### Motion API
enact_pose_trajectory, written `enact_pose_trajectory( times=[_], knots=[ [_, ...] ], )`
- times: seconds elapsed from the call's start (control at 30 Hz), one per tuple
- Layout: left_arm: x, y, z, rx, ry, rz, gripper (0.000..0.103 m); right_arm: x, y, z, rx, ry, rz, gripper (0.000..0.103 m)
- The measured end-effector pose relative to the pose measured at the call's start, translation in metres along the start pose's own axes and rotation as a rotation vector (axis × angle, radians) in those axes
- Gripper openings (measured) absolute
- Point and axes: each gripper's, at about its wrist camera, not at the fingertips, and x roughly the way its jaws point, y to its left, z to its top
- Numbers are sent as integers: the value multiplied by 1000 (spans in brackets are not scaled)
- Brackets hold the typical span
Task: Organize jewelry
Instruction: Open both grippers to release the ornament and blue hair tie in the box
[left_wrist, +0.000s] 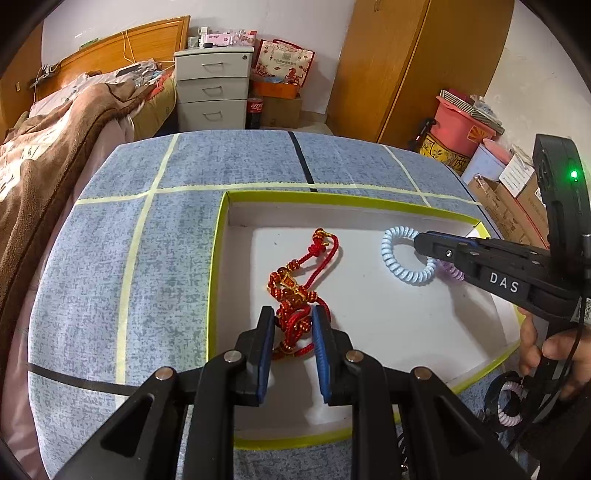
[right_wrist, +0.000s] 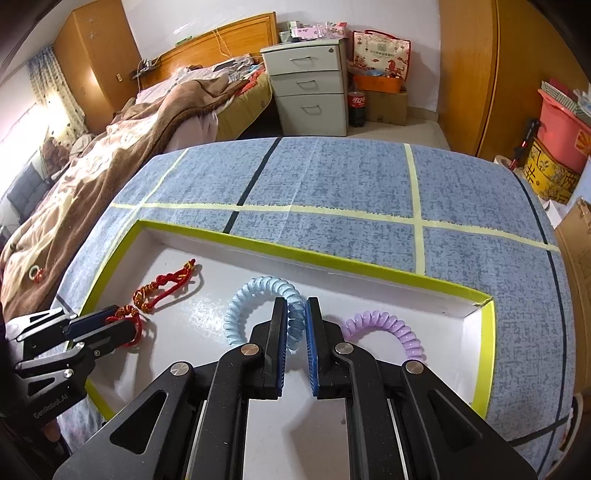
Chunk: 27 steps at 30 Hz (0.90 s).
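Note:
A white tray with a yellow-green rim (left_wrist: 221, 236) (right_wrist: 487, 332) lies on the blue cloth table. A red and gold knotted cord bracelet (left_wrist: 295, 291) (right_wrist: 166, 288) lies in it. My left gripper (left_wrist: 293, 317) (right_wrist: 122, 325) is closed around the cord's near end. A light blue coil bracelet (left_wrist: 399, 266) (right_wrist: 258, 291) lies to the right. My right gripper (right_wrist: 296, 306) (left_wrist: 419, 242) is closed on its near side. A purple coil bracelet (right_wrist: 388, 325) (left_wrist: 452, 271) lies beside it in the tray's right corner.
A bed with a brown blanket (left_wrist: 55, 140) borders the table's left side. A white drawer unit (left_wrist: 212, 92), a wooden wardrobe (left_wrist: 406, 66) and boxes (left_wrist: 509, 192) stand beyond the table. Another purple coil (left_wrist: 511, 404) sits low at the right, off the tray.

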Motion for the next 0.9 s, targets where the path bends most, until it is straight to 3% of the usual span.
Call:
enact_pose_trajectory(
  times=[0.43,0.53,0.63,0.9],
  knots=[
    [-1,-1,1,-2,-5,-30,36,0,1,0,6,-6,-2,11],
    [-3,-2,0,-2,-8,-44,41,-1,0,0,10,-9,-1,19],
    [-7,-3,-1,-2,-17,-31,43,-4,0,-1,12,-18,10,37],
    [-29,-5,-6,-8,-67,-24,49,-24,4,-7,18,-57,8,37]
  ],
)
